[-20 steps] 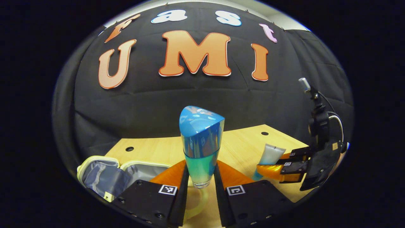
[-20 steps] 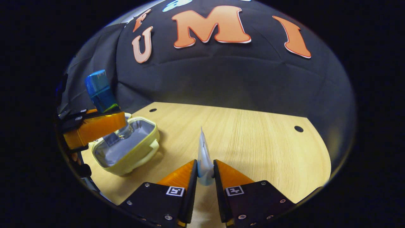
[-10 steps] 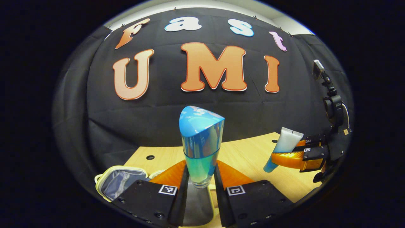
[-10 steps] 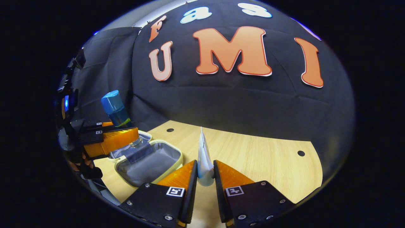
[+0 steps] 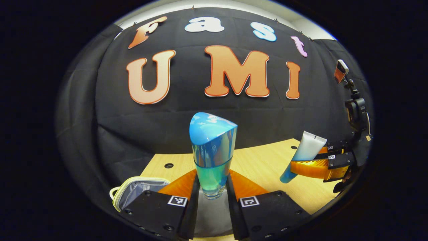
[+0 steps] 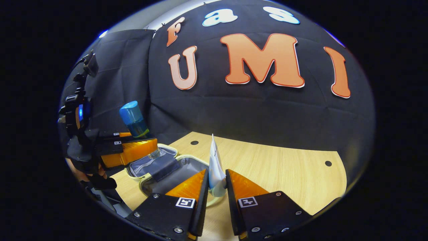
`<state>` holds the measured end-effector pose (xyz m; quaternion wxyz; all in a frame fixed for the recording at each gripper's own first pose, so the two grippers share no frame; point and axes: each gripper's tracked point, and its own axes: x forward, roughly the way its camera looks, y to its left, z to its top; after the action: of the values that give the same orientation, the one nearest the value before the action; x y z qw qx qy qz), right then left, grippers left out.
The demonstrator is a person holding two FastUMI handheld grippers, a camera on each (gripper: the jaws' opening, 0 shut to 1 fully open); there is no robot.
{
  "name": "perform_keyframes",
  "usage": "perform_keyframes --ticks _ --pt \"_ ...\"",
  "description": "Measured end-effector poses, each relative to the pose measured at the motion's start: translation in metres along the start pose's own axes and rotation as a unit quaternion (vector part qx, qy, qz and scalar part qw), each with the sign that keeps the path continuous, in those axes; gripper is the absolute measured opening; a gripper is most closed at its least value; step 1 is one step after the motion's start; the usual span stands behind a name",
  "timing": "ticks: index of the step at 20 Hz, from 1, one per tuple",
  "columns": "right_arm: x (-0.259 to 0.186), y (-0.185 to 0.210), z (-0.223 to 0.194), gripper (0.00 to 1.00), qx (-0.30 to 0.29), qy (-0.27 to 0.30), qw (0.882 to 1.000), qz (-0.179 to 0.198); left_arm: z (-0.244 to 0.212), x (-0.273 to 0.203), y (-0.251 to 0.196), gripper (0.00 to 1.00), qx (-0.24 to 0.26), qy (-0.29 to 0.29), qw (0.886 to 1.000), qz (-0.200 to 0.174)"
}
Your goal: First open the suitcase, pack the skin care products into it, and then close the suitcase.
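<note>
Left claw [image 5: 212, 190] grips the bottle [image 5: 212, 154], right claw [image 6: 216, 187] the tube [image 6: 215, 167], seemingly above the open suitcase [image 6: 157, 167].

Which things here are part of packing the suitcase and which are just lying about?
Part of the job:
- open suitcase, lying on the table
- blue-capped bottle, held upright in the left gripper
- white tube, held in the right gripper

Just there:
- wooden table
- black cloth wall

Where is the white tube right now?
The white tube stands upright between the fingers of the right hand-held gripper, held just above the near edge of the open suitcase on the wooden table.
</note>
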<state>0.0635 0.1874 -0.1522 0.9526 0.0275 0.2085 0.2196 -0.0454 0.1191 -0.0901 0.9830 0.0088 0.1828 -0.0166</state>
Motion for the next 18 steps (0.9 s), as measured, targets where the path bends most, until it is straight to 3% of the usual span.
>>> perform_keyframes --ticks 11,18 --pt "0.027 0.052 -0.024 0.33 0.046 0.026 0.998 -0.025 -0.084 0.031 0.046 0.42 -0.017 0.108 0.993 -0.05" --pt "0.044 0.077 -0.047 0.33 0.058 0.066 0.996 0.003 -0.149 0.043 0.049 0.42 -0.028 0.206 0.976 -0.069"
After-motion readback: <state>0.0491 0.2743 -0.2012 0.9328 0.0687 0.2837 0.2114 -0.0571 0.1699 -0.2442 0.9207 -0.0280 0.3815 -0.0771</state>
